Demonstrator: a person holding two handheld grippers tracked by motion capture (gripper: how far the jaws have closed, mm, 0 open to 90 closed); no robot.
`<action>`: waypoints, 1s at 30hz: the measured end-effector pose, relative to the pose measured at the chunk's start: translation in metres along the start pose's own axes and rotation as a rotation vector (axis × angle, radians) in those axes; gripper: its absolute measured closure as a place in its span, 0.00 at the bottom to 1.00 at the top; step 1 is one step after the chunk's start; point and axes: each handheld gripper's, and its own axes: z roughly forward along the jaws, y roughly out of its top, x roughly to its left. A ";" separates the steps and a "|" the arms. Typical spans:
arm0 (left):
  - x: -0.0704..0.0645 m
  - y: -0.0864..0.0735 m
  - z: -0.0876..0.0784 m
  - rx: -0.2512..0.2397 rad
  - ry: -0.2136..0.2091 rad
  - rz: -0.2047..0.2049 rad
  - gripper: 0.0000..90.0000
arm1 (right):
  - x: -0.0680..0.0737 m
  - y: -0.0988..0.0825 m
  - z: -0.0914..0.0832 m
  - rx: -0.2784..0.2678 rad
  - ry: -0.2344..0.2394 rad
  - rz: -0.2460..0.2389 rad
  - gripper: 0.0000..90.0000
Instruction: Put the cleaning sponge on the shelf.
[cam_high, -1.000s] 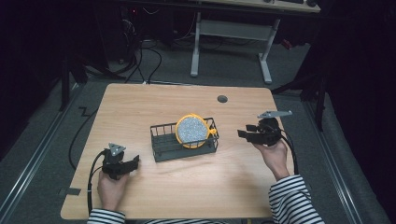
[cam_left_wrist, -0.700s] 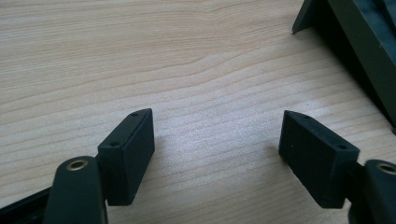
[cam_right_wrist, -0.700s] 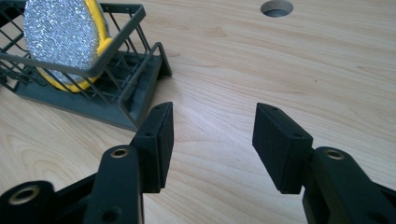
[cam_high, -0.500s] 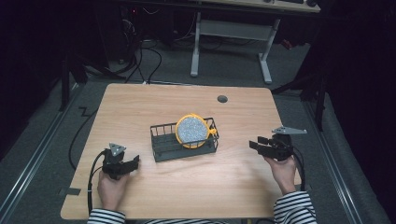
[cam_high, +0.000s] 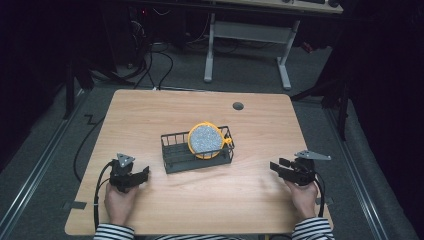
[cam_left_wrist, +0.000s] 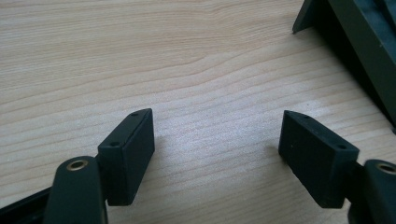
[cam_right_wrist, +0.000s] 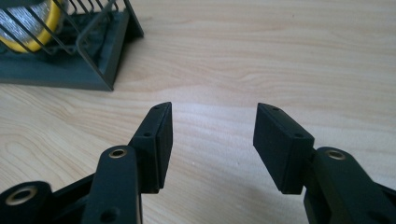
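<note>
Plate (cam_high: 205, 140) standing on edge in the black wire rack (cam_high: 176, 159), mid-table, yellow rim up. Right gripper (cam_high: 278, 167) now down low at the near right edge, pulled well back from the rack since a second ago, jaws wide and empty. Left gripper (cam_high: 144, 172) parked near left, also gaping, nothing between the pads. Looks like placement done and both hands retreating to rest.
</note>
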 end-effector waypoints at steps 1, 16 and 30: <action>0.000 0.000 0.000 0.000 0.000 0.000 0.30 | 0.000 -0.002 0.001 0.002 -0.007 -0.001 0.53; 0.000 0.000 0.000 0.000 0.001 0.000 0.30 | 0.008 -0.024 0.020 0.046 -0.109 -0.063 0.48; -0.001 0.000 0.000 0.001 0.003 0.000 0.30 | 0.017 -0.028 0.026 0.067 -0.176 -0.158 0.44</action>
